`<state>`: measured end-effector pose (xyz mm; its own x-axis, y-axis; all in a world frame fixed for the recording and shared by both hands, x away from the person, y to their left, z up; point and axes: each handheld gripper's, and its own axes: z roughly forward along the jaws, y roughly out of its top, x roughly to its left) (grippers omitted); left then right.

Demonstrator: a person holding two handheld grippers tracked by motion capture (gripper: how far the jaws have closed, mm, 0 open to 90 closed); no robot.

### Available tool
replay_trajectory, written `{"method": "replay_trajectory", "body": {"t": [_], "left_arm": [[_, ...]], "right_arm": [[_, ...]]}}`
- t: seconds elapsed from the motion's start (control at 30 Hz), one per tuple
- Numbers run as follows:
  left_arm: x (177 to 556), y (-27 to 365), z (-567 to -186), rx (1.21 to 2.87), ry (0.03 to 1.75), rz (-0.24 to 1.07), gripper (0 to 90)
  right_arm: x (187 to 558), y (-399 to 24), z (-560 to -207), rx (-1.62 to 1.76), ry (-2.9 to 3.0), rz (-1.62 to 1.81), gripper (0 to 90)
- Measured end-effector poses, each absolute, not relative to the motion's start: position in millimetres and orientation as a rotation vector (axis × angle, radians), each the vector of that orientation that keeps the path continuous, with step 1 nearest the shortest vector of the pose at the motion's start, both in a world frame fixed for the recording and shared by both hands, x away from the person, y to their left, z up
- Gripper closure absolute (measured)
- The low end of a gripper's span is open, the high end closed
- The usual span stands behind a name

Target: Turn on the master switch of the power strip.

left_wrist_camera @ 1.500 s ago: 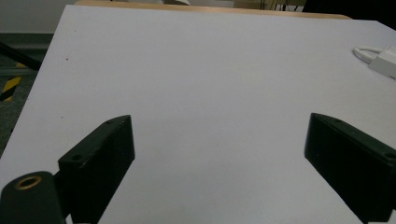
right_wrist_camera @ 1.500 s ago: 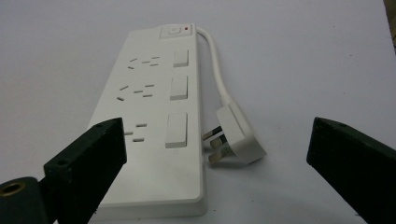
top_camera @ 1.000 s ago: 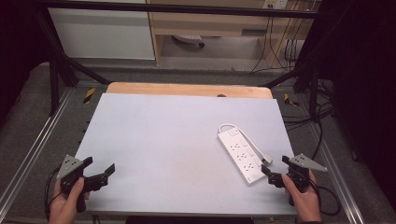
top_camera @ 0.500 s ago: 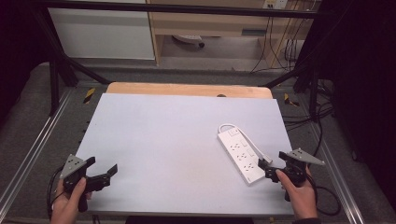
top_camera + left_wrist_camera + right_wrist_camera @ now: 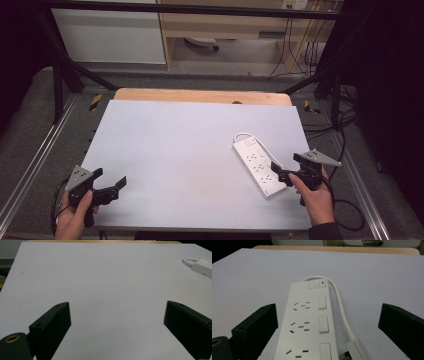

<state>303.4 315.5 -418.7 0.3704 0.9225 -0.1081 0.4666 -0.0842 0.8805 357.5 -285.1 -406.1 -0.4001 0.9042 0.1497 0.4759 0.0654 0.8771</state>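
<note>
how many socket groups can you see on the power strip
3 on the power strip in the right claw view, in a column down its left half: far, middle, near. More may lie hidden below the frame edge, between the open right claw jaws.

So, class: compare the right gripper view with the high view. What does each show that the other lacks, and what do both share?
Right gripper view alone: the strip's sockets, rocker switches and red indicator in close detail.

High view alone: the left gripper, open over bare table near the front edge, both of the person's hands, and the floor with its cables beyond the table.

Both: the white power strip, its looped cord, the pale table, and the right gripper, jaws open at the strip's near end.
</note>
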Motion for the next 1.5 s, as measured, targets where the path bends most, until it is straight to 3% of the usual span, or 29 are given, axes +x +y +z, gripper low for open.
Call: {"method": "replay_trajectory", "body": {"t": [0.73,1.23,1.5], "left_arm": [[303.6,314.0,-419.3,1.721,1.23,0.621,7.0],[303.5,314.0,-419.1,1.72,1.226,0.616,6.9],[303.4,313.6,-419.0,1.722,1.222,0.615,6.9]], "right_arm": [[384.2,-263.9,-386.6,1.314,1.911,1.314,2.8],[398.5,-259.8,-377.9,1.31,1.882,1.321,7.5],[404.0,-257.6,-376.0,1.332,1.838,1.308,2.4]]}}
